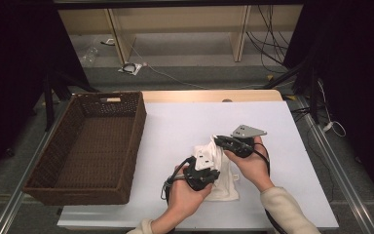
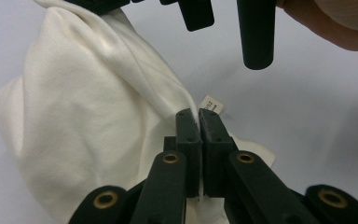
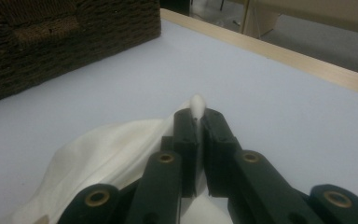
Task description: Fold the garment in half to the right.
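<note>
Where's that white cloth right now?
In the high view, the white cloth is near the table's front edge, right of the basket, pinched by the left gripper and right gripper.

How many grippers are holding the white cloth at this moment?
2. The left gripper is shut on the white cloth at its near side; the right gripper pinches a fold of it farther from the person, beside the wicker basket.
</note>
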A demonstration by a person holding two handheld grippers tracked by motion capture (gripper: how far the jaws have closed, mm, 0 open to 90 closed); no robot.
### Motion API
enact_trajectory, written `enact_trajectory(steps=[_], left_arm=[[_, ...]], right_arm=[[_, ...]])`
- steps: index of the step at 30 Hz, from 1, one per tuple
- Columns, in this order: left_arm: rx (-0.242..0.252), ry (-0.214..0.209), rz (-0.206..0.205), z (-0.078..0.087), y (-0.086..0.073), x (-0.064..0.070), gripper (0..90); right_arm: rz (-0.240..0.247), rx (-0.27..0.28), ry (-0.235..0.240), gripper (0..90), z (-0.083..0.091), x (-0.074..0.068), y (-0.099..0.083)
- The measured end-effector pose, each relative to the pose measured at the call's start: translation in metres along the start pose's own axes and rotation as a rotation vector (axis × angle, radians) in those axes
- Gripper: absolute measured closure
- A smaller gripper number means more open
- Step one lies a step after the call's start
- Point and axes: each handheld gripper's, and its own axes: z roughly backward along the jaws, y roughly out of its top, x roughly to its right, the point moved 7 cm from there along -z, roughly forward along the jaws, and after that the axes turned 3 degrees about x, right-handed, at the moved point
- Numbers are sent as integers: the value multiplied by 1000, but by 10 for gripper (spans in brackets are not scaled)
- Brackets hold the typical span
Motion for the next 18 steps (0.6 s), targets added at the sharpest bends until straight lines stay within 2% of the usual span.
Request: enact_trajectory(steps=[18], left_arm=[[-41,-12,-11,-17,-5,10,867]], right_arm=[[-16,-32,-23,856,8,11,-19]])
